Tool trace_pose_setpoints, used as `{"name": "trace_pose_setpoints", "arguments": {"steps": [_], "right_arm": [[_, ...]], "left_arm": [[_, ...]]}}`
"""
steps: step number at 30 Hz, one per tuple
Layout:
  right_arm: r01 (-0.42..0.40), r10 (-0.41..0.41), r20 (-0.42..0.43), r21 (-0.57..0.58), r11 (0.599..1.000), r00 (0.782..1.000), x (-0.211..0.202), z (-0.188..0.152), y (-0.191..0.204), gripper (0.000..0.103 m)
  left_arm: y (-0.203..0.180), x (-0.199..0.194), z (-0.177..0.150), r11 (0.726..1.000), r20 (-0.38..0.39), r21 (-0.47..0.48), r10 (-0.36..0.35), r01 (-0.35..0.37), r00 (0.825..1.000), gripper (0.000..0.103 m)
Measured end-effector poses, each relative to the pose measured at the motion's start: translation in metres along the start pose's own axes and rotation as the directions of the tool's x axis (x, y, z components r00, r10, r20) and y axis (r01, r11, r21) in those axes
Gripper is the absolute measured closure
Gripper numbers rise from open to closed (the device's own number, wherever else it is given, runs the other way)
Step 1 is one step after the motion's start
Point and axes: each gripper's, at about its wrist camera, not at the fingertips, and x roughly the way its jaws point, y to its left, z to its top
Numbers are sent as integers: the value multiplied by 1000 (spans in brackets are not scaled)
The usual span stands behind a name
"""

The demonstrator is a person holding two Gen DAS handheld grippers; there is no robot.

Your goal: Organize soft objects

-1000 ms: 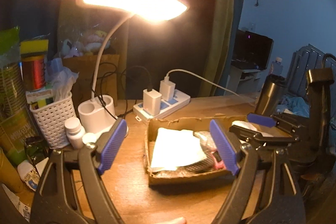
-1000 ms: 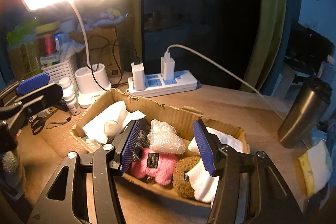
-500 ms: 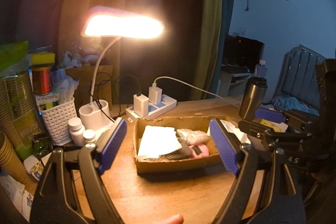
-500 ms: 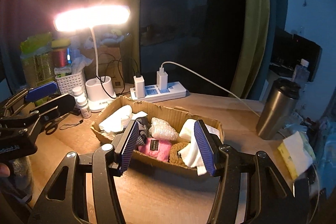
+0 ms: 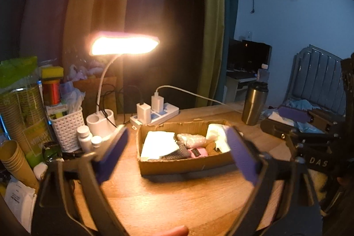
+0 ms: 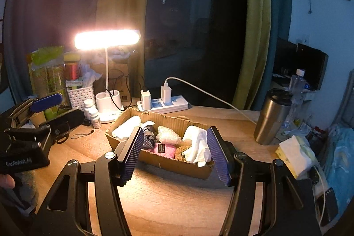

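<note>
Left wrist view, from the left: paper cups [image 5: 13,125] stacked at the table edge, then a white basket [image 5: 66,127], two pill bottles [image 5: 85,136] just beside it, and a lit desk lamp [image 5: 125,47] on a white base [image 5: 100,122]. Left gripper [image 5: 177,156] was released, purple pads [image 5: 114,156] spread wide with nothing between them, hovering above the wooden table [image 5: 172,196], blurred. Power strip [image 5: 158,115] with two chargers sat behind the cardboard box [image 5: 183,164]. Box was mid-table and held the soft objects: white cloth [image 5: 158,144] at its left end, grey mesh piece [image 5: 176,154], bubble wrap [image 5: 191,138], pink plush [image 5: 198,152], white towel [image 5: 218,136] at the right end. Steel tumbler [image 5: 254,103] stood right of the box, apart from it. Right wrist view: left gripper body at far left, then the same box [image 6: 177,164] framed between the pads [image 6: 132,156] of the right gripper [image 6: 174,157], which was also released and empty, above the table near the box front. White towel [image 6: 197,145] draped over the box's right front rim, brown plush [image 6: 181,152] touching the pink plush [image 6: 164,149]. Tumbler [image 6: 272,116] and a tissue pack [image 6: 292,154] were at the right.
</note>
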Motion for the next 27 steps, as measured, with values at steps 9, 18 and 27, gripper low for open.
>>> {"name": "trace_pose_setpoints", "arguments": {"steps": [9,18,27], "right_arm": [[37,-38,53,14,999,998,-41,1,2,20],[77,-82,105,48,996,991,-86,7,2,17],[105,-117,175,79,991,977,-126,19,0,17]], "left_arm": [[-10,-31,9,1000,46,14,-4,3,999,6],[-23,-69,28,999,112,37,-35,31,993,6],[-34,-101,48,998,179,60,-20,10,984,6]]}}
